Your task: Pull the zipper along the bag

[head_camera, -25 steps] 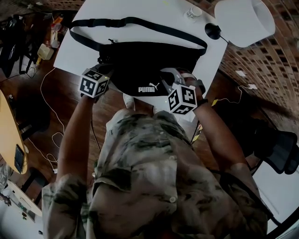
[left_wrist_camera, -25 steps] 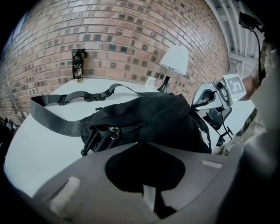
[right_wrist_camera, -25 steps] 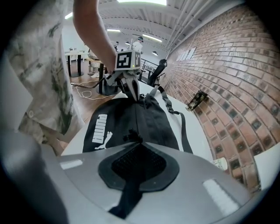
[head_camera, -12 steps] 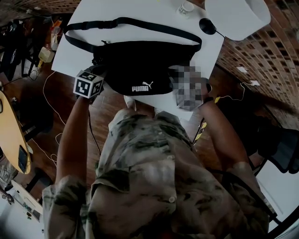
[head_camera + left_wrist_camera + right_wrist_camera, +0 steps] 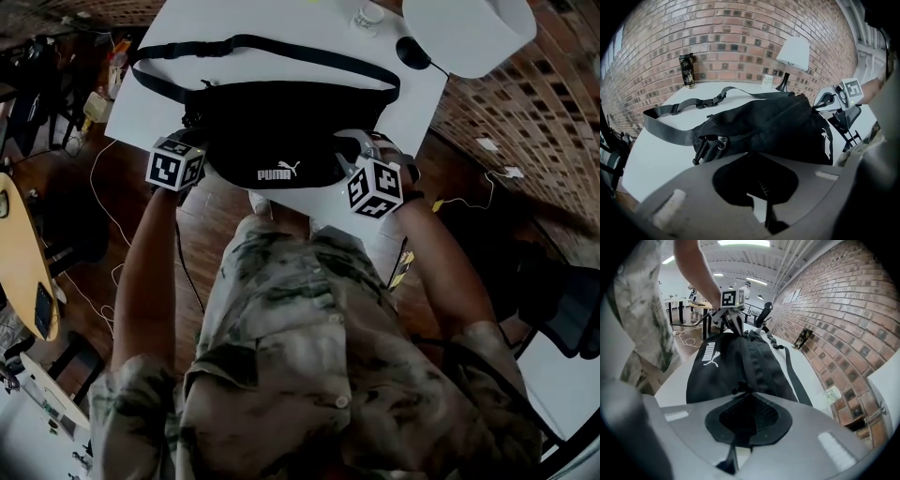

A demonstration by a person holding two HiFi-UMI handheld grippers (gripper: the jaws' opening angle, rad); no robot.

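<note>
Right, both grippers are clamped down: left gripper (image 5: 750,157) pinches the black bag (image 5: 281,131) at its left lower edge, right gripper (image 5: 740,392) is closed on its right end. It lies across the white table (image 5: 281,19), white logo (image 5: 278,172) toward the person, zip pulls (image 5: 712,143) dangling leftward, strap (image 5: 281,47) curving behind, lamp (image 5: 469,33) beyond.

White surface (image 5: 281,19) against brick wall (image 5: 731,33). White lamp (image 5: 793,50), small cup (image 5: 767,80) by its base, dark tumbler (image 5: 687,70) well apart.

Zipper pull (image 5: 738,389) mostly hidden in right gripper (image 5: 744,397), lamp (image 5: 469,33) cropped
</note>
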